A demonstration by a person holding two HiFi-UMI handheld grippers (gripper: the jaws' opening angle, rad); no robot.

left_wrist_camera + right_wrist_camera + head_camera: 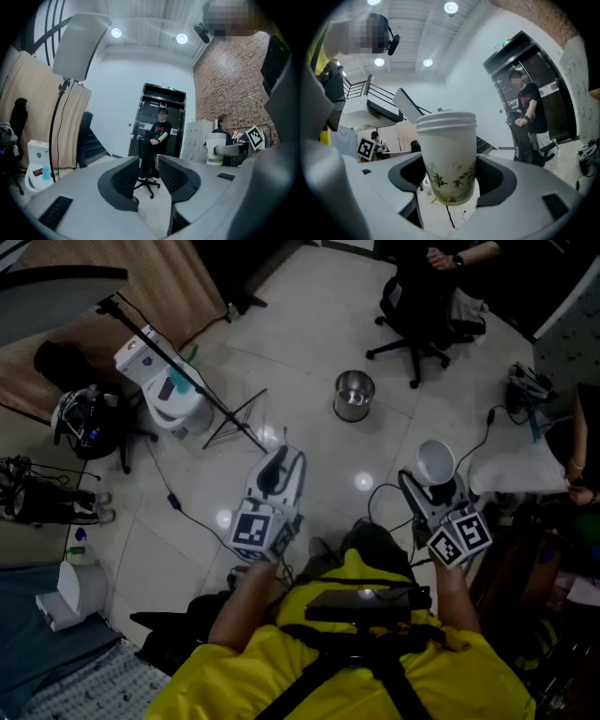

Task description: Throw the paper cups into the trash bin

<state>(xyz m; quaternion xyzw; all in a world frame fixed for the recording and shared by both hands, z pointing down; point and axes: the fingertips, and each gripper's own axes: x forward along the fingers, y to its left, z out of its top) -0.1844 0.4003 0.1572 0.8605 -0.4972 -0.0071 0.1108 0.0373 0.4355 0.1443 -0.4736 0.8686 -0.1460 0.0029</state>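
A white paper cup [435,462] with a green bamboo print stands upright between the jaws of my right gripper [437,480], which is shut on it at its lower half. The right gripper view shows the cup [447,150] filling the gap of the right gripper [449,176]. In the left gripper view the same cup [215,149] shows at the right. A round metal trash bin [353,395] stands on the tiled floor, ahead and left of the cup. My left gripper [277,465] hovers left of centre; its jaws [149,171] stand a little apart with nothing between them.
A white toilet-like unit [159,381] and a black light stand [234,423] stand at the left. Beyond the bin a person sits on a black office chair [417,315]. Cables [187,512] cross the floor. A white cushion [516,470] lies at the right.
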